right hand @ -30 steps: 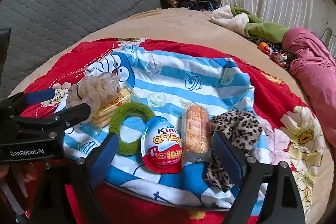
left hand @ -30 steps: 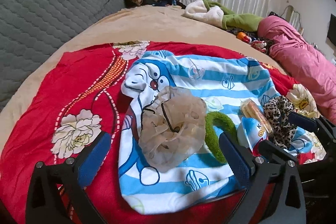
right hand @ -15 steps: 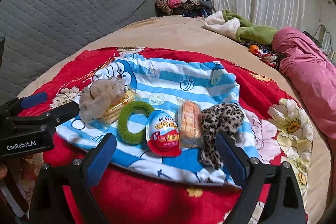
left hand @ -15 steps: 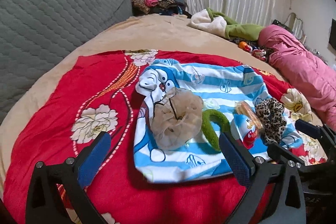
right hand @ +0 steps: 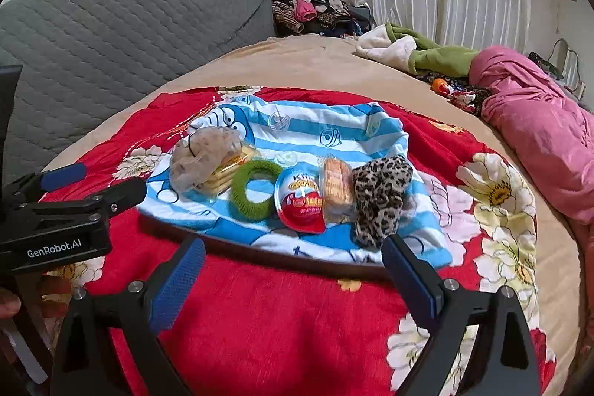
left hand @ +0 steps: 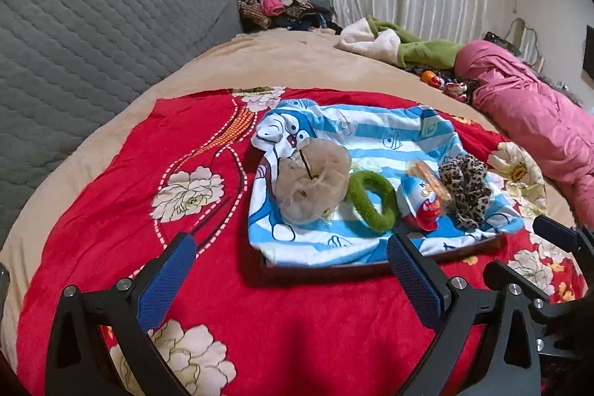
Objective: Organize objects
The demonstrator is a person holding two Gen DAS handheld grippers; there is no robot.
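Note:
A blue-striped cartoon towel point(left hand: 371, 132) point(right hand: 315, 132) covers a flat board on the red floral blanket. On it lie in a row a beige mesh scrunchie point(left hand: 312, 182) point(right hand: 202, 156) over a biscuit pack point(right hand: 226, 171), a green hair ring point(left hand: 371, 199) point(right hand: 256, 188), a Kinder egg point(left hand: 419, 206) point(right hand: 300, 203), a wafer pack point(left hand: 430, 182) point(right hand: 336, 190) and a leopard scrunchie point(left hand: 467, 184) point(right hand: 380, 195). My left gripper point(left hand: 289, 277) is open and empty, short of the towel. My right gripper point(right hand: 293, 281) is open and empty, also short of it.
The red floral blanket point(left hand: 208, 284) point(right hand: 278, 321) lies on a beige bed. A grey quilted headboard point(left hand: 92, 54) rises at left. A pink quilt point(left hand: 538, 114) point(right hand: 538, 128) and green-white clothes point(left hand: 401, 43) lie at the far right. A clothes pile point(right hand: 312, 10) sits behind.
Both grippers have pulled back and up from the towel, so the objects look smaller and farther. Both stay open. The objects have not moved.

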